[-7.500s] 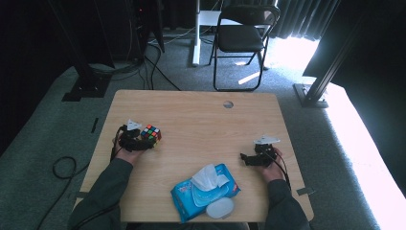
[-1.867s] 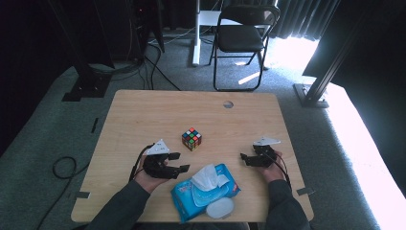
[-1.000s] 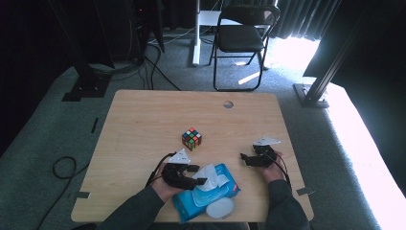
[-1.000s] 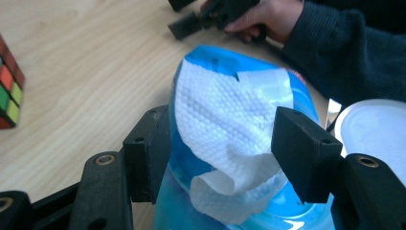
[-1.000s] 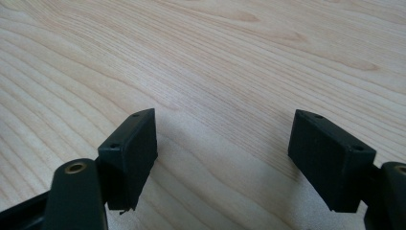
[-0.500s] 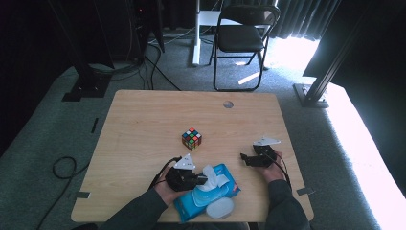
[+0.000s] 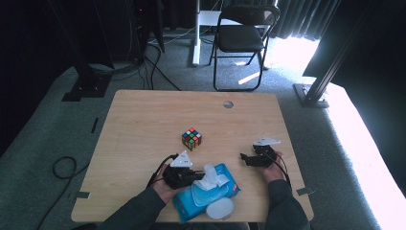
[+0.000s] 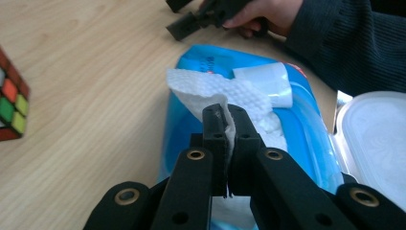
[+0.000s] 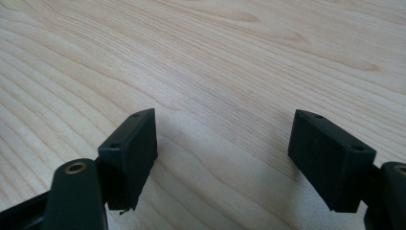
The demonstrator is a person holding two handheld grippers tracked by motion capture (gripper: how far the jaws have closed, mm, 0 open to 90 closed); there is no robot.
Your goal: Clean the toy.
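Left claw [image 8: 225, 120] just clamped on wet wipe [image 8: 215, 91], lower centre; pull slowly upward. Right claw [image 9: 225, 163] wide, empty: steady blue pack [image 8: 287, 139].

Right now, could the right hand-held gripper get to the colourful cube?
Probably yes. The right hand-held gripper is open and holds nothing, and bare table lies between it and the cube.

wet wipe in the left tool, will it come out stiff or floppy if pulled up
Likely floppy: the wet wipe already crumples and folds where the left tool pinches it. Probably light, being a thin sheet. It may drag the soft blue pack along, since nothing pins the pack down.
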